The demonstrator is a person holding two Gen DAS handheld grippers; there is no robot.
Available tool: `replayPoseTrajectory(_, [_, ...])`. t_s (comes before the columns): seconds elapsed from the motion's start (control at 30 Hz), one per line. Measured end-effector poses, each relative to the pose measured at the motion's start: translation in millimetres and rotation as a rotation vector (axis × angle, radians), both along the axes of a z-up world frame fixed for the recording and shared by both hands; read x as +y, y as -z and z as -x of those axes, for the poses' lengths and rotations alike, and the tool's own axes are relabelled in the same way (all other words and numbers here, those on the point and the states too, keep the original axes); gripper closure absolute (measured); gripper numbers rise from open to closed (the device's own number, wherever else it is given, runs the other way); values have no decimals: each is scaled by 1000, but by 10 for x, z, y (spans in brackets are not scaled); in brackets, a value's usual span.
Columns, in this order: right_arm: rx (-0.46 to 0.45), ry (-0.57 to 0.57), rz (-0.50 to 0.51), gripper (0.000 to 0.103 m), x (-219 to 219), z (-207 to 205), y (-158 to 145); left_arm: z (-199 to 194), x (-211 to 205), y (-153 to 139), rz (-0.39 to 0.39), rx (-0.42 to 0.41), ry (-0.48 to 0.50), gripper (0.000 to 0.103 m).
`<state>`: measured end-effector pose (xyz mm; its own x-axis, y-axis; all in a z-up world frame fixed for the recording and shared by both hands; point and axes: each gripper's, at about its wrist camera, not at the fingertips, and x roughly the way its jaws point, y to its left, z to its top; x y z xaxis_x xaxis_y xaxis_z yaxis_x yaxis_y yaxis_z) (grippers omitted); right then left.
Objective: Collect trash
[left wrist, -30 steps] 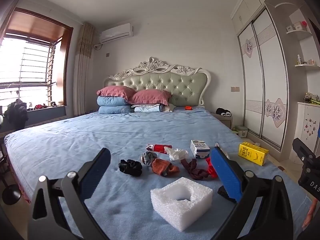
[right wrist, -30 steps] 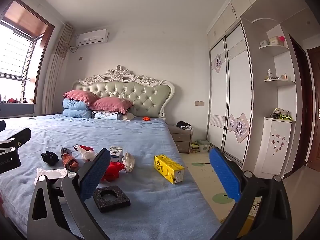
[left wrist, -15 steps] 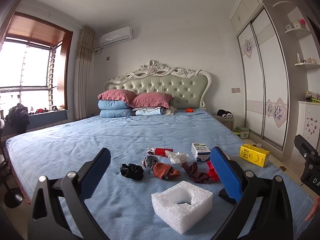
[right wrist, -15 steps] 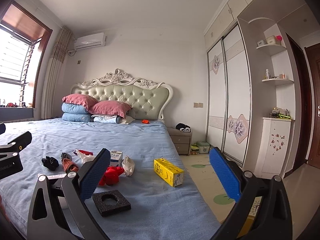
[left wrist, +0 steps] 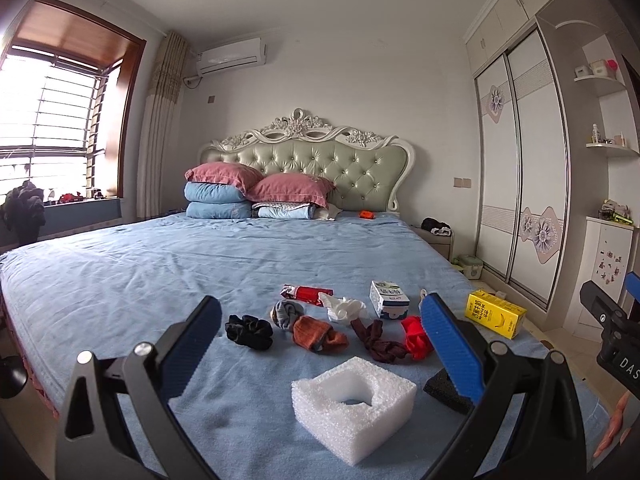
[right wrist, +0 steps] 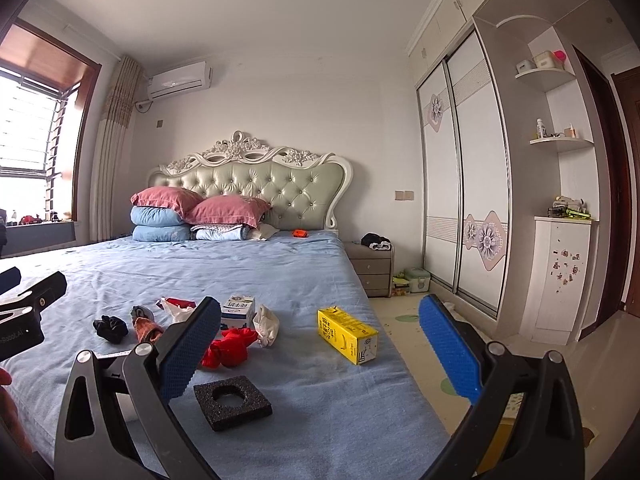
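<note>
Trash and socks lie on the blue bed [left wrist: 120, 280]. A white foam block [left wrist: 353, 400] lies nearest, between the fingers of my open, empty left gripper [left wrist: 320, 344]. Beyond it are a black foam piece [left wrist: 444, 392], a crumpled tissue [left wrist: 344, 309], a red wrapper [left wrist: 306, 293], a small milk carton [left wrist: 388, 300] and a yellow carton [left wrist: 495, 313]. My right gripper [right wrist: 320, 344] is open and empty above the bed's foot, with the black foam piece [right wrist: 232, 402] below it, the yellow carton [right wrist: 347, 335] ahead and the milk carton [right wrist: 239, 308] further left.
Black [left wrist: 249, 330], grey [left wrist: 286, 314], orange [left wrist: 316, 334], maroon [left wrist: 378, 340] and red [left wrist: 414, 334] socks lie among the trash. Pillows [left wrist: 256, 196] are stacked at the headboard. A nightstand [right wrist: 374, 268] and wardrobe [right wrist: 464, 208] stand to the right of the bed.
Both grippers have tilted up and risen slightly, so the bed items sit a little lower in view. Nothing has been picked up.
</note>
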<state>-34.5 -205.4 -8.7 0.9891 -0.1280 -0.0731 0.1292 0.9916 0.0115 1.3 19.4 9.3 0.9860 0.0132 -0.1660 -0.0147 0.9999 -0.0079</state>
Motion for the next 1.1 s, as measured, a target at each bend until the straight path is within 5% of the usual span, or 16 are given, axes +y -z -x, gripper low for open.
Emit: replayPoseTrajectory(1.1, [-2, -16, 26, 7, 18, 6, -16, 26, -67, -1, -42, -12, -14, 4])
